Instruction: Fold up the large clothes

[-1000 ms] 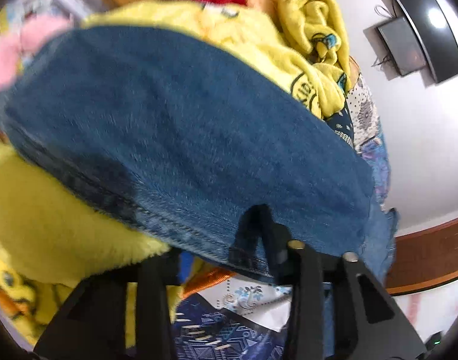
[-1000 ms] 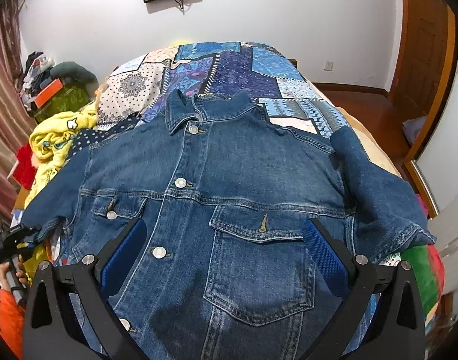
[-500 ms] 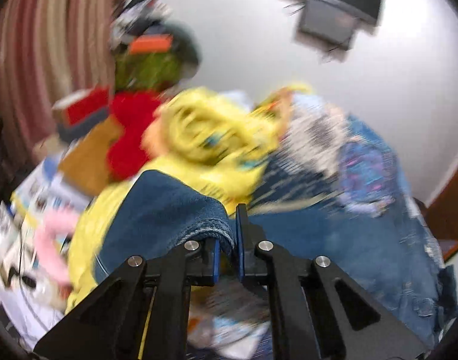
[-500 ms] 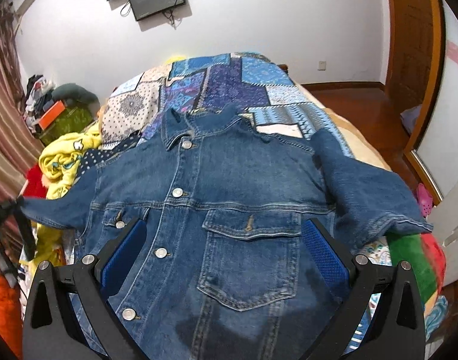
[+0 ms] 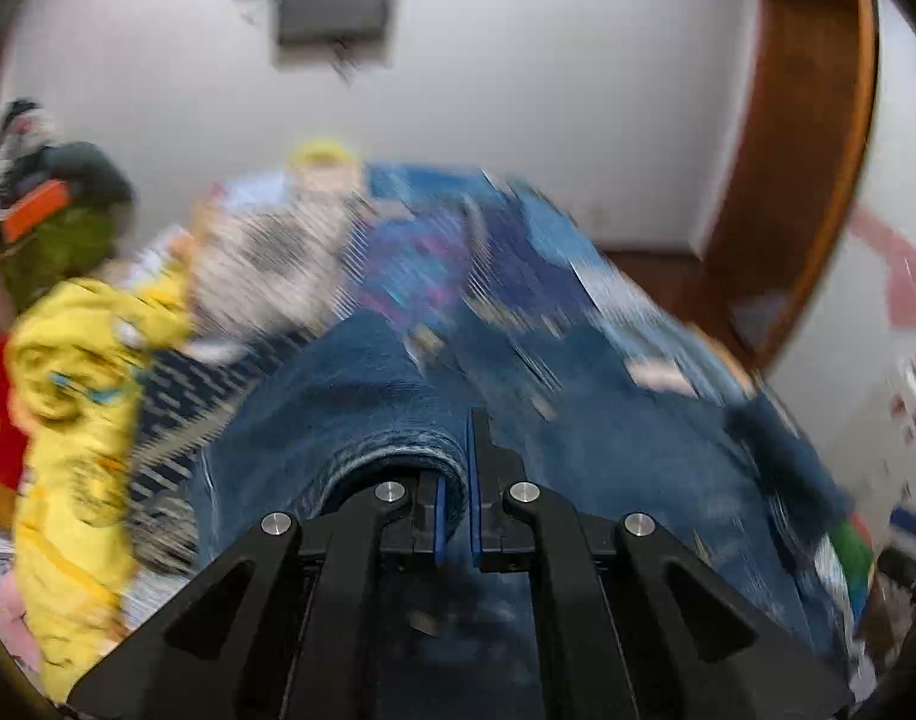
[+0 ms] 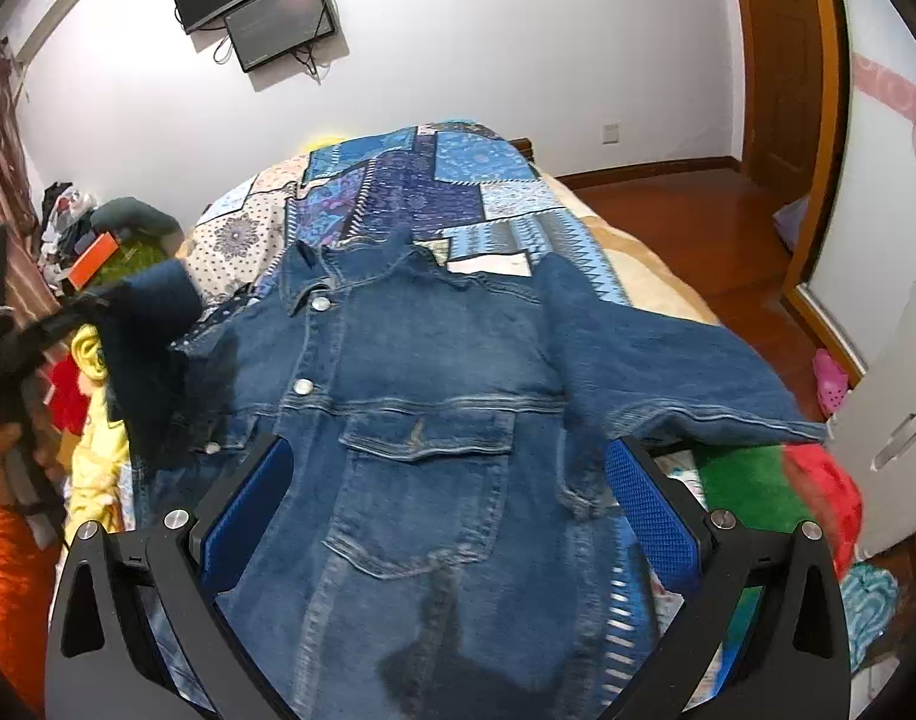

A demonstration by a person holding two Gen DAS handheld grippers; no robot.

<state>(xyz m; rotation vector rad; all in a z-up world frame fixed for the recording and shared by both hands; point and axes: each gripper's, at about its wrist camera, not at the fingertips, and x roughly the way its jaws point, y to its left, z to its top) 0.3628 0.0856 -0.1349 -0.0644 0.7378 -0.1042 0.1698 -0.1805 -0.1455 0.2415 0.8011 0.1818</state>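
A blue denim jacket (image 6: 422, 384) lies front up on the bed, collar at the far end. My left gripper (image 5: 453, 516) is shut on the cuff of the jacket's left sleeve (image 5: 362, 420) and holds it raised; that view is blurred. The lifted sleeve (image 6: 152, 336) and the left gripper's black body show at the left of the right wrist view. My right gripper (image 6: 452, 498) is open and empty, hovering above the jacket's lower front near the chest pocket (image 6: 425, 438). The right sleeve (image 6: 668, 366) lies spread to the right.
A patchwork bedspread (image 6: 422, 186) covers the bed. Yellow and red clothes (image 5: 74, 396) are piled at the left. Green and red fabric (image 6: 776, 480) lies at the right edge. A wooden door (image 6: 788, 60) and white cabinet (image 6: 896, 408) stand right; a wall screen (image 6: 266, 0) hangs behind.
My left gripper has closed on the left sleeve cuff, lifted it and swung it inward over the jacket. My right gripper has stayed open and risen a little above the jacket.
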